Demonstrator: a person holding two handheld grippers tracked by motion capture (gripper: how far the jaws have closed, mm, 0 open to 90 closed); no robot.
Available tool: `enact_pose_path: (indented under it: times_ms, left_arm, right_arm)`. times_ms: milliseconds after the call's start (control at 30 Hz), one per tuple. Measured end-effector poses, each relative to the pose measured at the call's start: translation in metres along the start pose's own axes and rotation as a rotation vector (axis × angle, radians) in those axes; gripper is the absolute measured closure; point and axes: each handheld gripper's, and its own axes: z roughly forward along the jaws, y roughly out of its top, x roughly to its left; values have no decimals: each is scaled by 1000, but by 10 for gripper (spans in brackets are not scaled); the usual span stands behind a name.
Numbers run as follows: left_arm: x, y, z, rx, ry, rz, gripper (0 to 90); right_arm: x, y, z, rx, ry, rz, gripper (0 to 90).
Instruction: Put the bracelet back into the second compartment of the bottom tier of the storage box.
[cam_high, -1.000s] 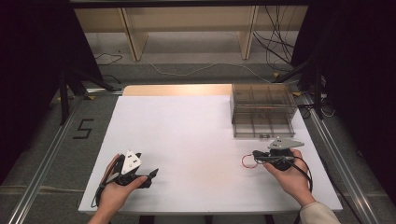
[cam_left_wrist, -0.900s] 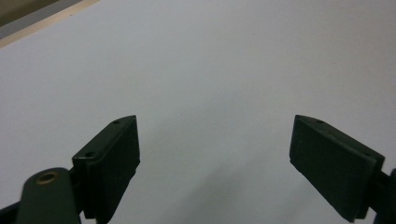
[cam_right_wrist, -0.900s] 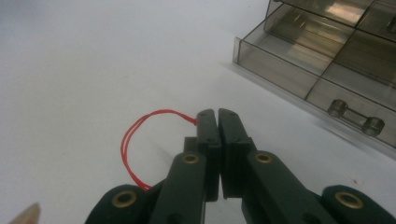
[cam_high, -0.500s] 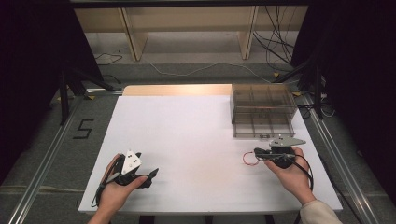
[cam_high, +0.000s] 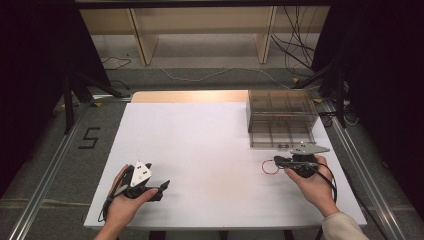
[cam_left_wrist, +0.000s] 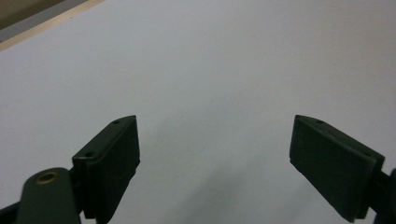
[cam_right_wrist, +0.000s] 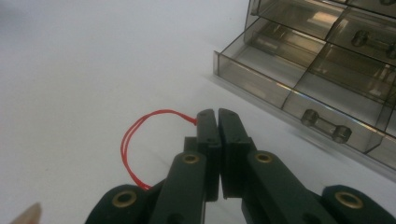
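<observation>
High view: I'm seeing the right gripper (cam_high: 276, 161) sitting just in front of the drawer box (cam_high: 281, 118), jaws clamped on a red loop (cam_high: 270, 167) that is lying on the table (cam_high: 200, 145) beside the tip. I'm reading that spot as deliberate: close to the drawers, so the carry into one will be short. The left gripper (cam_high: 165, 186) is resting near the front left edge, well apart from everything, likely parked to keep out of the way.

Left gripper view: the jaws are standing wide apart over bare white surface with nothing between them. It's idling, not helping.

Right gripper view: the jaws are pressed together and are pinching the loop (cam_right_wrist: 140, 140) at one end, near the fingertips (cam_right_wrist: 207, 122). The rest is curling out to the side and trailing back under the jaw. Pinching it at the end is letting the slack hang free, which should be easing the drop into a drawer (cam_right_wrist: 261, 70). The drawers are looking shut, small knobs (cam_right_wrist: 326, 126) facing me. So I'm judging one needs pulling out first, probably work for the free left gripper.
</observation>
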Motion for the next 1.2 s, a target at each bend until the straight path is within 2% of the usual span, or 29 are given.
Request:
enact_pose_path:
  times_ms: [1200]
  left_arm:
    - [0, 0, 1, -3, 2, 3, 159]
  right_arm:
    - [-16, 10, -2, -21, -45, 31, 888]
